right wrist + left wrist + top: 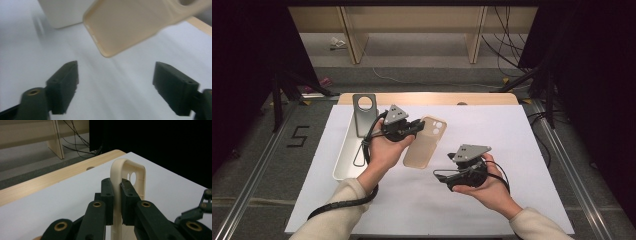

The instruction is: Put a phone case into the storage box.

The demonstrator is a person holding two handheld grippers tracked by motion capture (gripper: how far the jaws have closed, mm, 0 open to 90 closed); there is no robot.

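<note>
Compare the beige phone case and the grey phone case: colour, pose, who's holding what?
Colour: the beige phone case is translucent tan; the grey phone case is dark grey.
Hold: the left gripper is shut on the beige case's edge; the grey one is ungripped.
Place: the beige case is held over the white sheet; the grey one rests on the far end of the metal tray.
Shared: both are camera-cutout phone cases. The right gripper is open.

Cream sleeves; black tongs [416, 126] with brass-ringed screws, grey triangular plates, black ribbed cables.

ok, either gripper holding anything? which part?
Left gripper clamps the beige phone case by its side edge. Right gripper is open, holding nothing.
</note>
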